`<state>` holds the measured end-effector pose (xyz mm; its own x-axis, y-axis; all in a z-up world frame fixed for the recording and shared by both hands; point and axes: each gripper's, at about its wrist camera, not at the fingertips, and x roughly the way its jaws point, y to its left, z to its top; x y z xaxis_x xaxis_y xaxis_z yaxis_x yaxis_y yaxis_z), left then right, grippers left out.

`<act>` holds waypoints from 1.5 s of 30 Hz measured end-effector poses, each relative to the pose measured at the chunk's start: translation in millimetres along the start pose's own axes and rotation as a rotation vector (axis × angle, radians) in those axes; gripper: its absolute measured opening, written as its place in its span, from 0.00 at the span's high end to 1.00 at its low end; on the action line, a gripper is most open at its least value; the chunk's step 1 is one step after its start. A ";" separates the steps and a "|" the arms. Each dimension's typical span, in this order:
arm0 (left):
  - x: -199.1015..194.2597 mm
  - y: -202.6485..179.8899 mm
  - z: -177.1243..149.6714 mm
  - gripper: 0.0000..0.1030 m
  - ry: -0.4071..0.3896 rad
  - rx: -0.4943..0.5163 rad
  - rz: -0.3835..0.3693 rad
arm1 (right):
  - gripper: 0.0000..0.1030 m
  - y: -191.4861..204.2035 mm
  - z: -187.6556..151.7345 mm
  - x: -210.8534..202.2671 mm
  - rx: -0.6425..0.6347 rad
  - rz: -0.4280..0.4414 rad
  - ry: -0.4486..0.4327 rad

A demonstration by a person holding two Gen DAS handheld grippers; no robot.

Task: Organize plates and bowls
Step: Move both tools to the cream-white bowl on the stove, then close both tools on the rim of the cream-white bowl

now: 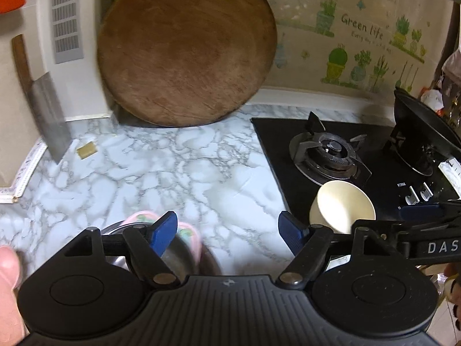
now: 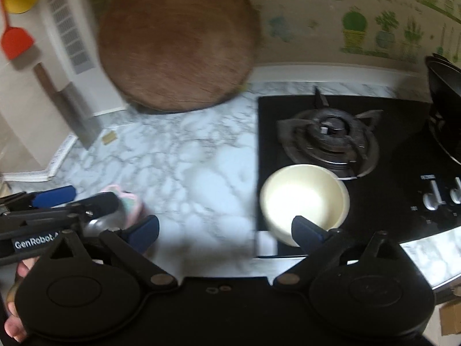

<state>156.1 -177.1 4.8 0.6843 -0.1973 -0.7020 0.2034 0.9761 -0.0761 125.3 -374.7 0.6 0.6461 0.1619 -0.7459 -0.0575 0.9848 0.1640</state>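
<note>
Marble-patterned countertop filling the left wrist view, with a round brown wooden chopping board leaning on the wall at 12 o'clock. Hanging at 9 o'clock, a steel cleaver with a wooden handle. Sitting at 3 o'clock, a black glass gas hob. Spreading wide at 6 o'clock, the left gripper, gripping nothing; its left blue pad overlapping a pink-rimmed steel bowl low on the counter, contact impossible to tell. Showing at 4 o'clock, a cream ceramic bowl, tilted, beside the right gripper coming in from the right edge.

Blurring through the right wrist view, the same countertop and chopping board at 12 o'clock. Standing wide at 6 o'clock, the right gripper, its right blue finger lying across the near rim of the cream ceramic bowl, which is sitting at the front left corner of the hob; whether the pad is touching the rim, impossible to tell. Reaching in at 8 o'clock, the left gripper, beside the pink-rimmed steel bowl.
</note>
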 end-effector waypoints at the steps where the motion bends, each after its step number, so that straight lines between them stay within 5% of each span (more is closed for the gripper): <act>1: 4.9 -6.4 2.6 0.25 0.007 0.004 0.002 | 0.04 -6.5 0.7 1.0 0.003 -0.007 0.006; 16: 91.3 -91.5 32.4 0.25 0.158 0.055 0.006 | 0.06 -92.8 25.7 38.4 0.050 -0.080 0.094; 30: 162.4 -125.9 23.7 0.28 0.254 0.060 0.043 | 0.29 -131.2 22.8 90.8 0.092 -0.069 0.189; 34: 172.1 -129.0 18.4 0.41 0.282 0.052 0.038 | 0.42 -130.2 17.8 100.1 0.093 -0.055 0.213; 39: 176.7 -130.1 15.2 0.70 0.306 0.036 0.030 | 0.53 -124.9 14.0 106.9 0.088 -0.042 0.232; 45: 175.3 -135.2 11.2 0.86 0.318 0.051 0.010 | 0.78 -119.7 12.0 112.7 0.074 -0.037 0.248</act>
<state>256.4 -344.7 -100.0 0.4348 -0.1417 -0.8893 0.2378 0.9706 -0.0384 214.1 -475.1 -95.4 0.4398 0.1454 -0.8863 0.0248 0.9845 0.1738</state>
